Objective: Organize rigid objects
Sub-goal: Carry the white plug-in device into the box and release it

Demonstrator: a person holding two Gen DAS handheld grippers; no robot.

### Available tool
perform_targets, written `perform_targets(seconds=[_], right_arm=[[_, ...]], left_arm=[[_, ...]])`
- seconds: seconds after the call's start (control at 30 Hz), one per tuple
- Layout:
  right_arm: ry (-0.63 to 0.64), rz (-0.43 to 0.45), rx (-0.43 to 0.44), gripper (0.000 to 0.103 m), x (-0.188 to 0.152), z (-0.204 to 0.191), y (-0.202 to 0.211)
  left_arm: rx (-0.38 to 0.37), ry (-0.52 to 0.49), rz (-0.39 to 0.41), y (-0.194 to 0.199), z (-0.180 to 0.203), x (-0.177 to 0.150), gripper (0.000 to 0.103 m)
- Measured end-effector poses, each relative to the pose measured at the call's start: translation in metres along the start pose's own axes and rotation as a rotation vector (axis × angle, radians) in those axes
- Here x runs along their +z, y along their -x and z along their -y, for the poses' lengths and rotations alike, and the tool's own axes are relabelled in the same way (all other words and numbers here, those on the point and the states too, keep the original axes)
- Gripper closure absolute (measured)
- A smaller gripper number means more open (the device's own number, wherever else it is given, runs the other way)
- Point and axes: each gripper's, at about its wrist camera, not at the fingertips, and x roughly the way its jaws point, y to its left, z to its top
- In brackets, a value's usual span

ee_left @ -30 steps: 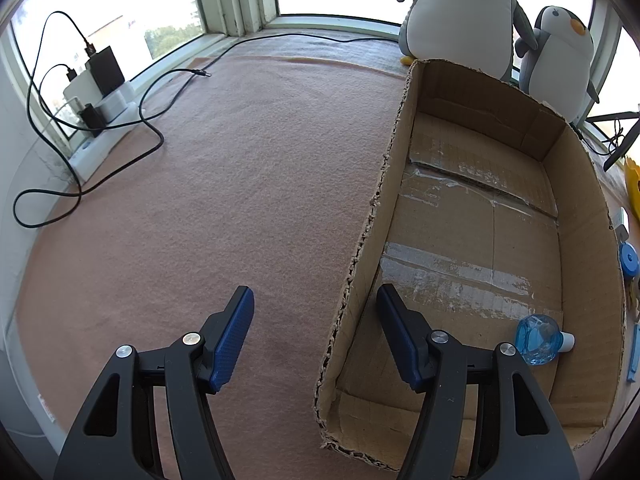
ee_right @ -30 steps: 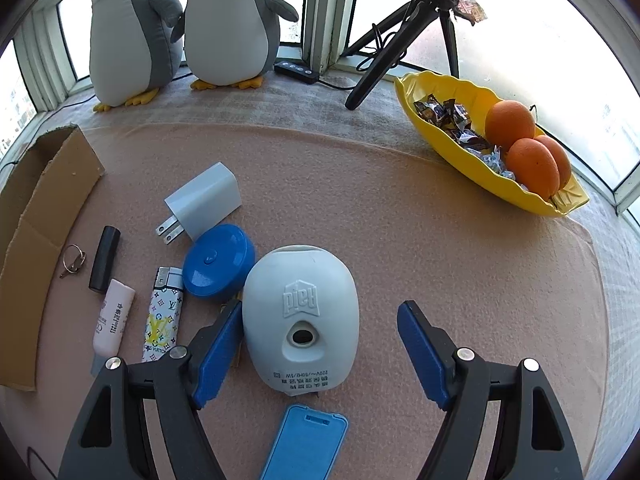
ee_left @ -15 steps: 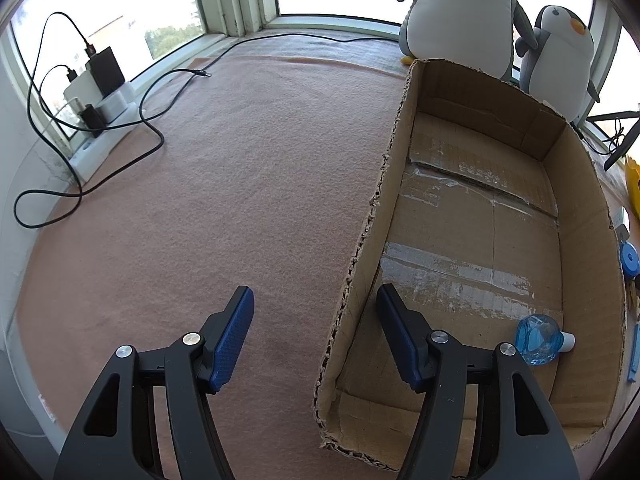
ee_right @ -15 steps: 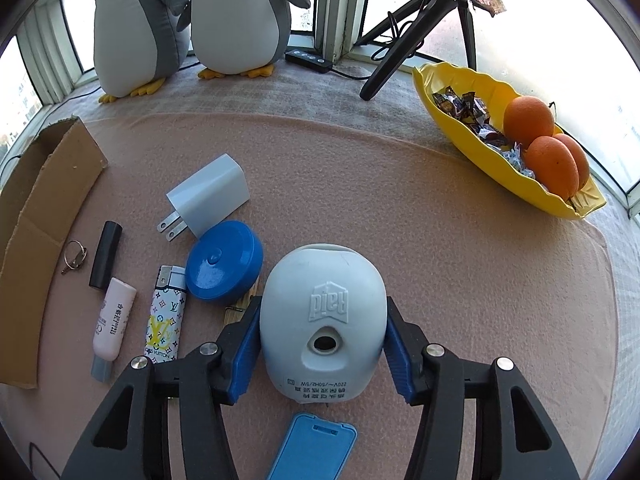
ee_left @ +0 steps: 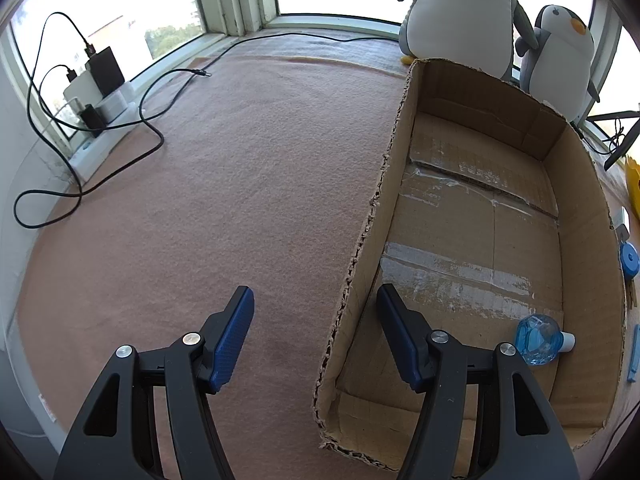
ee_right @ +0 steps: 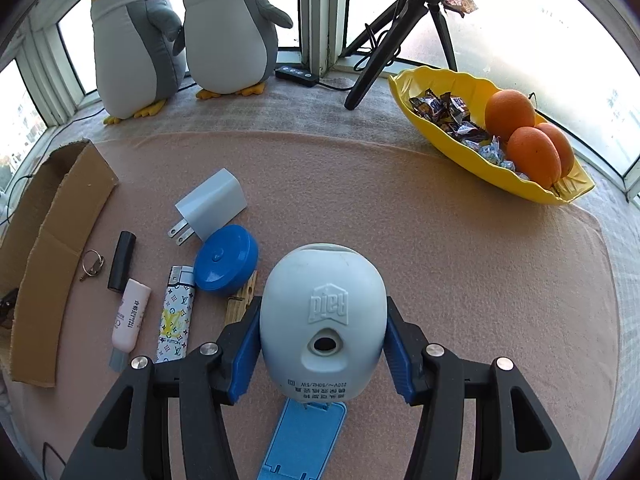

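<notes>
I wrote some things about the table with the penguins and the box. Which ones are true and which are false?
1. The right gripper is squeezing the pale plug-in device. True; its jaws have just closed onto it.
2. The cardboard box has nothing inside. False; a small blue bottle lies in it.
3. The yellow dish holds three oranges. True.
4. The left gripper holds the lighter. False; nothing is between its jaws, and the lighter lies on the mat.
5. Two plush penguins stand by the window. True.
</notes>
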Motion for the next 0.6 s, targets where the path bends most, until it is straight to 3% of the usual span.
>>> perform_targets(seconds=[0.33, 0.6], right_arm=[[0.091, 0.092, 0.113, 0.052, 0.019, -0.060, 0.051], [0.183, 0.114, 0.220, 0.052, 0.028, -0.126, 0.067]], left_arm=[[0.003, -0.008, 0.003, 0.000, 0.001, 0.000, 0.039], [0.003, -0.009, 0.006, 0.001, 0.001, 0.000, 0.039]])
